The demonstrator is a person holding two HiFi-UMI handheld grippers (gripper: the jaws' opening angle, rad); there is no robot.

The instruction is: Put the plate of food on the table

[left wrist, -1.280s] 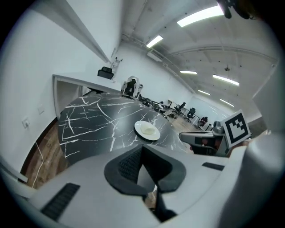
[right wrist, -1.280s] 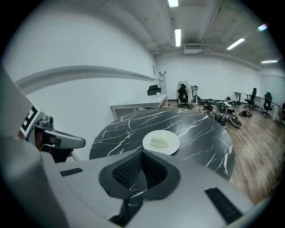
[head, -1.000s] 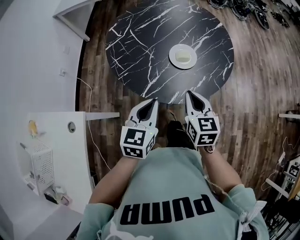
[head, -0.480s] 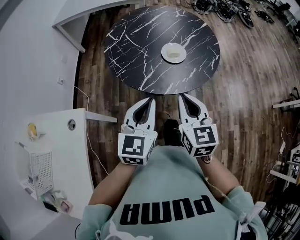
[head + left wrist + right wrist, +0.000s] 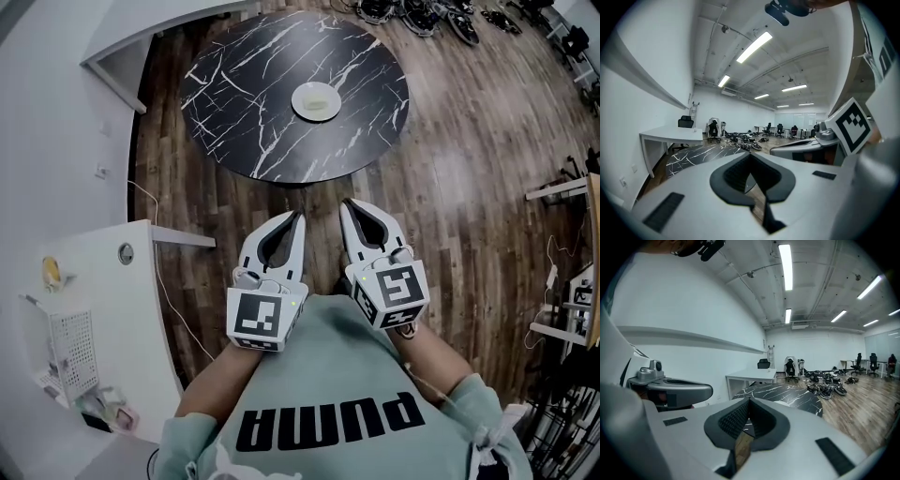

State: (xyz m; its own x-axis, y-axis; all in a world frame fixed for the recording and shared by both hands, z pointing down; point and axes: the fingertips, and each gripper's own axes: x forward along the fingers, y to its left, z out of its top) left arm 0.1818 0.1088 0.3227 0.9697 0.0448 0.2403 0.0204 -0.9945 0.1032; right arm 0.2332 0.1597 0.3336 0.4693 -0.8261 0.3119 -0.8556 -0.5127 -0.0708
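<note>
The white plate of food (image 5: 316, 101) rests near the middle of the round black marble table (image 5: 244, 84), at the top of the head view. Both grippers are held close to the person's chest, well short of the table's near edge, over the wooden floor. The left gripper (image 5: 298, 217) is shut with nothing in it, and the right gripper (image 5: 347, 204) beside it is also shut and empty. In the left gripper view the left gripper (image 5: 750, 155) points toward the table (image 5: 693, 157). The right gripper (image 5: 749, 400) points at the table (image 5: 787, 393) too.
A white counter (image 5: 94, 281) with a wire basket (image 5: 70, 352) stands at the left. A white desk (image 5: 141, 37) sits beyond the table at the upper left. Dark gear (image 5: 422, 14) is piled on the floor behind the table. A stand (image 5: 562, 187) is at the right.
The person has backed away from the table: it and the plate now lie farther up the head view. Both shut grippers have drawn back with the body.
</note>
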